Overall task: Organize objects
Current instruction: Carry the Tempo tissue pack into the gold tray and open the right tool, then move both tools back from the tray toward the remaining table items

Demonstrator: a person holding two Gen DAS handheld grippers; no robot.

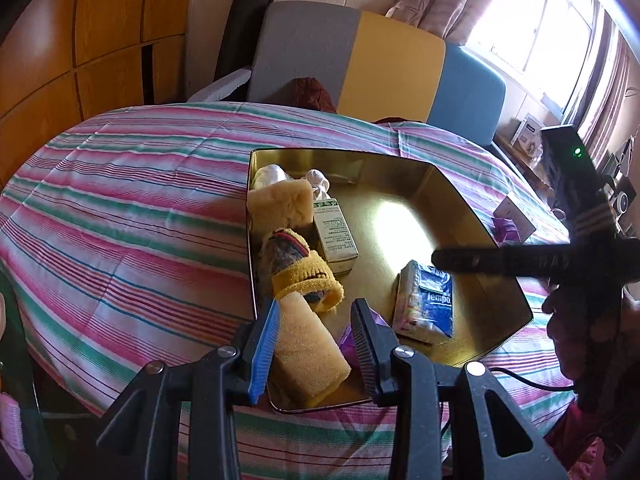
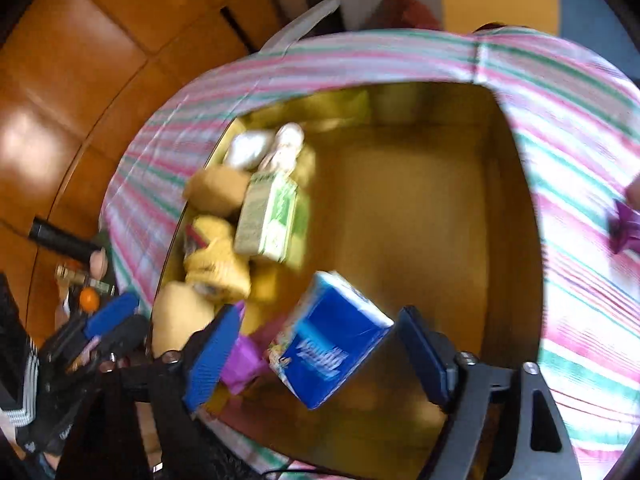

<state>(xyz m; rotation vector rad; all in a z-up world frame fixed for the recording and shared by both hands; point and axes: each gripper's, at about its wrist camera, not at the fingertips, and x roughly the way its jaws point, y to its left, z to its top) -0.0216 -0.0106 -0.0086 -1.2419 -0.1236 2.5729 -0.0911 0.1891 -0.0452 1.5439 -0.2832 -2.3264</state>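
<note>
A gold tin tray (image 1: 436, 184) sits on a bed covered with a pink, green and white striped sheet (image 1: 132, 208). Along the tray's left side lie a yellow sponge (image 1: 280, 208), a green-and-white carton (image 1: 334, 236), a rolled yellow sock (image 1: 302, 276) and, nearest the camera, a rolled yellow towel (image 1: 308, 354). The left gripper (image 1: 316, 348) hangs over the tray's near corner with its jaws open, the towel lying between them; whether the pads touch it cannot be told. A bit of purple wrapper (image 1: 348, 336) shows just inside its right finger. The blue Tempo tissue pack (image 1: 426, 306) rests on the tray floor to the right of that gripper, near the tray's right wall. In the blurred right wrist view, the right gripper (image 2: 316, 354) stands wide open above the tray, and the tissue pack (image 2: 332, 340) lies between its fingers, clear of the left pad and close to the right one.
</note>
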